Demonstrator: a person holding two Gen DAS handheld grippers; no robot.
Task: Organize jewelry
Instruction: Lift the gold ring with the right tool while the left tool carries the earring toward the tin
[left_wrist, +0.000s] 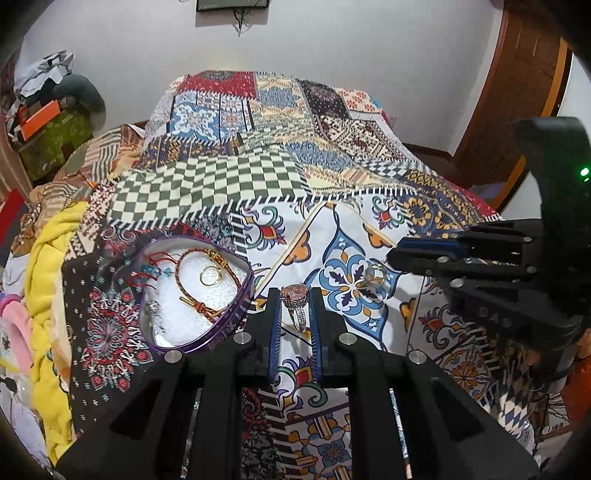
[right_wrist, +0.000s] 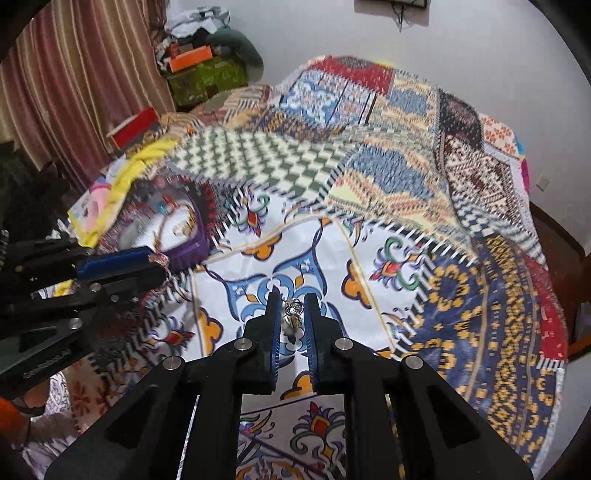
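Left gripper: a ring with a pink stone is clamped between its blue-padded fingers, above the patterned cloth.
Ring with a pink stone: the stone is turned upward, and the silver band hangs below it.
Right gripper: seen at the right edge, with its tips at a ring with a clear stone.
Purple tin: placed on the cloth just left of the left gripper, open, lined in white.
Tin contents: a red braided bracelet, a gold ring and a small silver piece are seen.
Patchwork bedspread: spread across the bed.
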